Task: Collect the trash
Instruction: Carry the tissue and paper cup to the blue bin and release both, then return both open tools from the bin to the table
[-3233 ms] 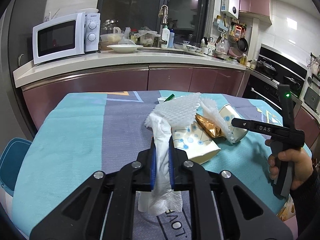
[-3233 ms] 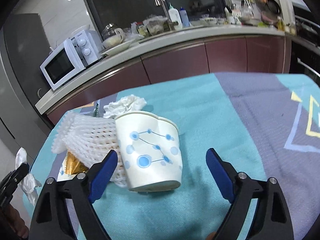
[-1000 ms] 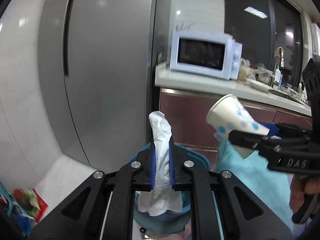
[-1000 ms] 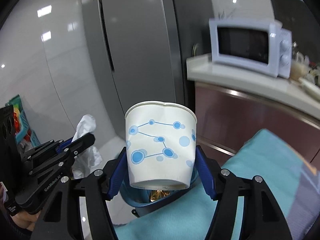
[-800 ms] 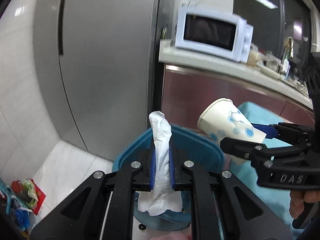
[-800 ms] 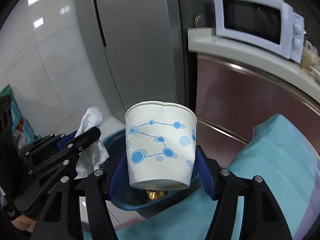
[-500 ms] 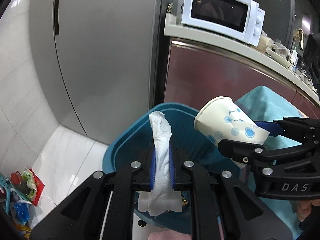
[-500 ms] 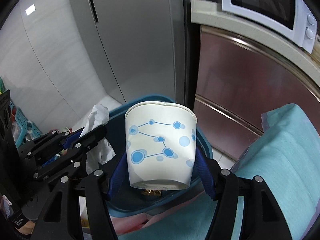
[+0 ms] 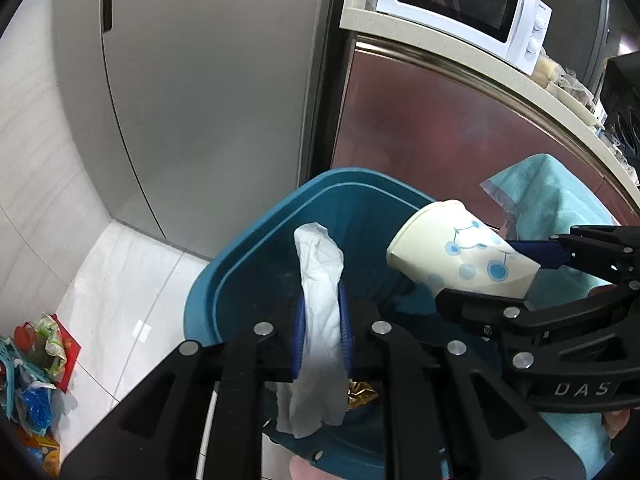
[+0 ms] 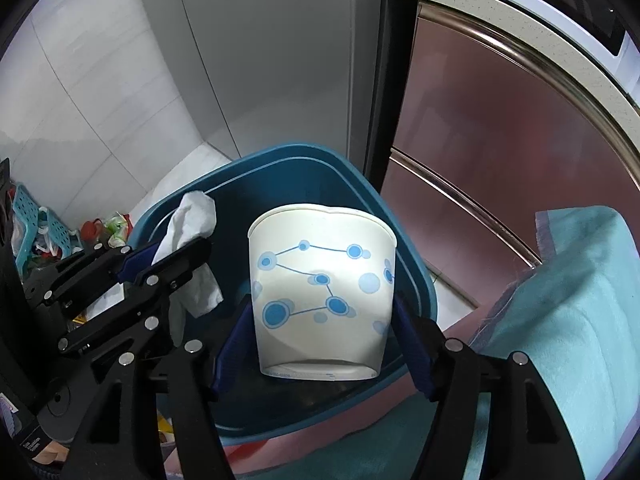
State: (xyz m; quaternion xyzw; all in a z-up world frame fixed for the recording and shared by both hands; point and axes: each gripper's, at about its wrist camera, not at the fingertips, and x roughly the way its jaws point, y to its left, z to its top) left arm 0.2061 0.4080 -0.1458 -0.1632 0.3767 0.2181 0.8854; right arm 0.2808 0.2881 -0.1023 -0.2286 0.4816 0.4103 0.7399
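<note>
Blue plastic bin (image 9: pixel 224 276) sits on the pale tiled floor (image 9: pixel 120 276) beside the grey fridge (image 9: pixel 208 80), and both tools hang over its mouth. At about nine o'clock of the bin opening, the left gripper (image 9: pixel 322 326) has its jaws pinched shut on a crumpled white tissue (image 9: pixel 320 280), which sticks up above the blue pads and droops below them. Under it, down in the bin, a bit of gold foil wrapper (image 9: pixel 360 394) shows. Towards three o'clock, the right gripper (image 10: pixel 322 350) clamps a white paper cup (image 10: pixel 322 296) with blue dots near its base, its rim tilted away over the bin. Farther right, the teal cloth (image 10: pixel 568 312) of the bench hangs at the bin's edge. Up at one o'clock, a white microwave (image 9: pixel 464 4) stands on the kitchen counter (image 9: pixel 440 52).
</note>
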